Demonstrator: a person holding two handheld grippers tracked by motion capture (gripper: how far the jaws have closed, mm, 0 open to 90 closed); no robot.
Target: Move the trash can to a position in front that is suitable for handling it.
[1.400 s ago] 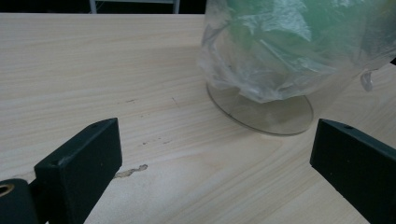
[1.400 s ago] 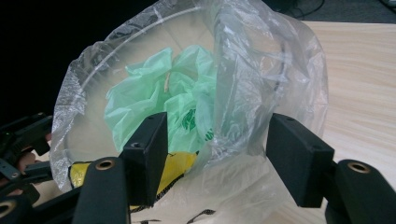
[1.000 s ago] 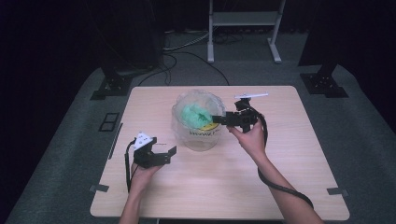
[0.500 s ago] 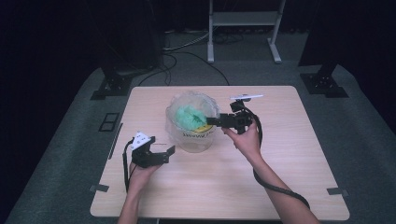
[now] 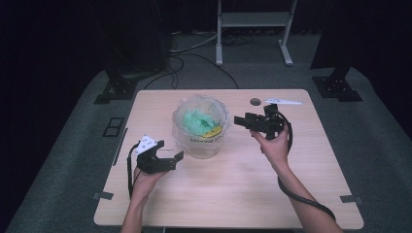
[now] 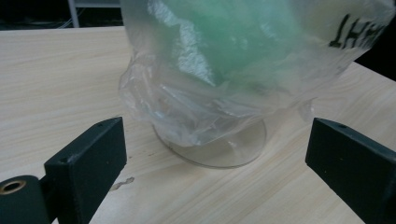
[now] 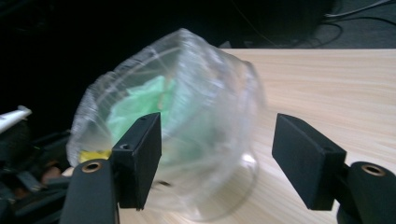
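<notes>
While the round clear glass bowl lined with a thin plastic bag [image 5: 200, 127] sits mid-surface with green stuff inside, your right tool [image 5: 241, 121] has just been opening beside it, holding nothing. Your left tool [image 5: 176, 156] waits open near its base.

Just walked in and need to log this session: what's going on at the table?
A person works at a wooden table with a gripper in each hand. Between them stands a clear container lined with a plastic bag, green material inside. The right gripper, beside the rim, has just been opening its jaws, which hold nothing. The left gripper waits open near the container's base.
</notes>
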